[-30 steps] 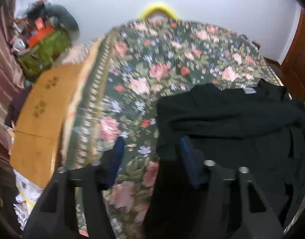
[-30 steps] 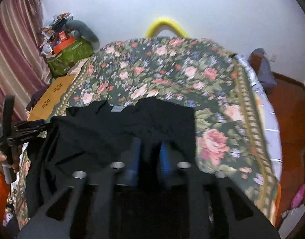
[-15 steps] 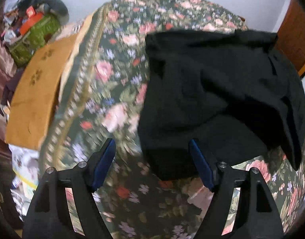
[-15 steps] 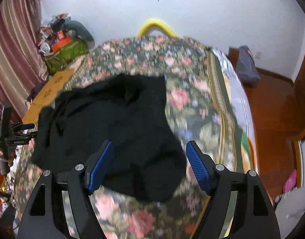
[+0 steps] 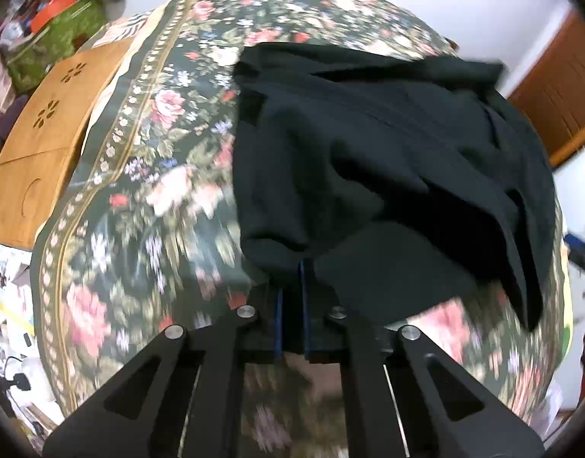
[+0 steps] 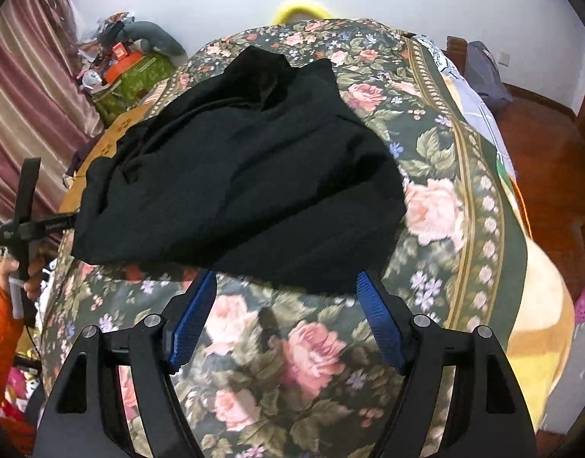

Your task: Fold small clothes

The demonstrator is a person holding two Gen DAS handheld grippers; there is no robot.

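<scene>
Black clothing [image 5: 368,145] lies in a loose, rumpled heap on the flowered bedspread [image 5: 139,198], a little toward the near end of the bed. It looks soft and limp, light enough to lift by a corner, and likely to sag and slide over itself, so the hem and corners are the sensible places to take hold, not the bunched middle. The left gripper [image 5: 291,297] is closing, its blue pads nearly pressed together on the near edge of the cloth, which hangs in between them. The right gripper [image 6: 284,324] stands spread wide, nothing between its fingers, just short of the other near edge of the garment [image 6: 246,175]. Around the heap the bedspread is bare toward the far end and on the right side, leaving room to lay the cloth flat. A wooden board [image 5: 44,141] lies along the left edge of the bed, and the bed's right edge falls away to the floor [image 6: 540,152].
</scene>
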